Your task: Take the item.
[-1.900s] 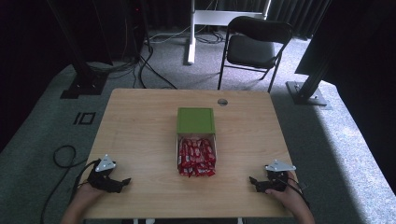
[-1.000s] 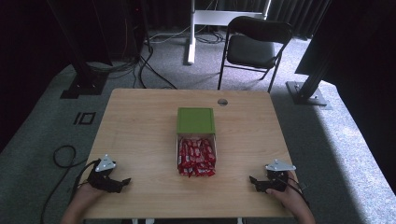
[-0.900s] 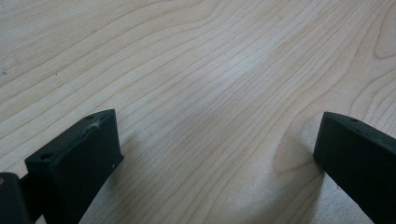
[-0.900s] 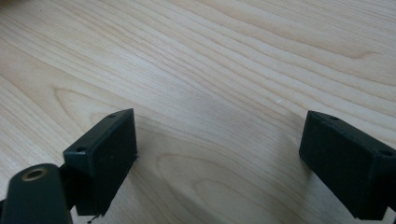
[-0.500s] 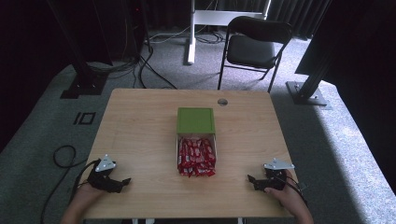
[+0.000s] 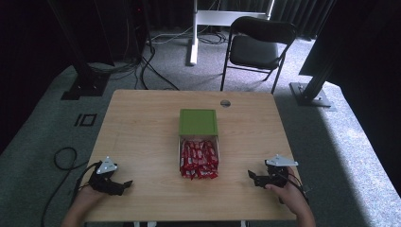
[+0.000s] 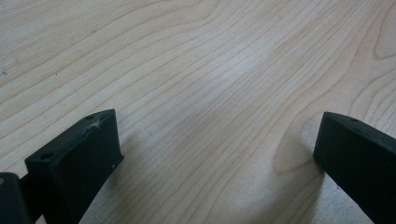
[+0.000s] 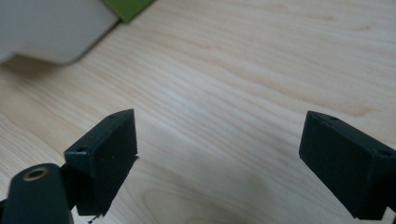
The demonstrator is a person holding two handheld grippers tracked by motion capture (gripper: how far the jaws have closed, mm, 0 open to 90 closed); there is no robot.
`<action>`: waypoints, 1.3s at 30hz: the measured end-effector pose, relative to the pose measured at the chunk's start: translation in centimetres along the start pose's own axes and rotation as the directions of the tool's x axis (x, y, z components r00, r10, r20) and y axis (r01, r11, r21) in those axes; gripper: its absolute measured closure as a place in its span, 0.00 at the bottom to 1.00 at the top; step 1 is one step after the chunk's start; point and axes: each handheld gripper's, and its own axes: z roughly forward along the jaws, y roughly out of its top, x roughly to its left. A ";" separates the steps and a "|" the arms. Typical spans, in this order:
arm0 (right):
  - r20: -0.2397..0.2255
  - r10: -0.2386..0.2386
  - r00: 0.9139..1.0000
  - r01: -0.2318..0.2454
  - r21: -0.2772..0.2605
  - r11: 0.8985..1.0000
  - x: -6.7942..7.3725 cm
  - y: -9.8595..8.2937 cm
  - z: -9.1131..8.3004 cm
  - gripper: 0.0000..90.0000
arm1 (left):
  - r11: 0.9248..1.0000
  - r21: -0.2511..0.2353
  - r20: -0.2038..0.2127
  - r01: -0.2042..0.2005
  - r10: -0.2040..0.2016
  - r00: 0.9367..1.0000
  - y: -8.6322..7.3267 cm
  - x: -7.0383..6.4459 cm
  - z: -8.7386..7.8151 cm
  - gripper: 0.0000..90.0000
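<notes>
A white box (image 6: 180,150) full of red wrapped candy bars (image 6: 199,159) sits at the table's middle, with its green lid (image 6: 198,122) lying just behind it. My left gripper (image 6: 124,186) rests low on the wood near the front left corner, jaws wide apart and empty (image 7: 215,154). My right gripper (image 6: 252,177) sits near the front right edge, pointing toward the box, also open with nothing between its jaws (image 8: 217,149). The box's white corner (image 8: 51,28) and a strip of the green lid (image 8: 128,7) show at the top left of the right gripper view.
The wooden table (image 6: 142,127) has a small round cable hole (image 6: 225,103) at its back edge. A black folding chair (image 6: 257,45) stands behind the table. Black stand legs (image 6: 312,90) and cables (image 6: 64,158) lie on the grey carpet around it.
My right gripper has shifted slightly left, toward the box. The left gripper and the box stay where they were.
</notes>
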 end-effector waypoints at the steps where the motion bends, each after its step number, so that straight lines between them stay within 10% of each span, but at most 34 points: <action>1: -0.003 0.001 1.000 -0.001 -0.006 1.000 0.1 0.2 -0.1 0.12 | 1.000 0.000 0.000 -0.001 0.001 1.000 0.0 0.0 0.0 0.02; 39: -0.062 -0.052 0.997 0.040 -0.169 0.985 5.1 7.9 -0.6 0.12 | 1.000 -0.002 0.000 0.002 -0.002 1.000 0.0 0.0 0.0 0.02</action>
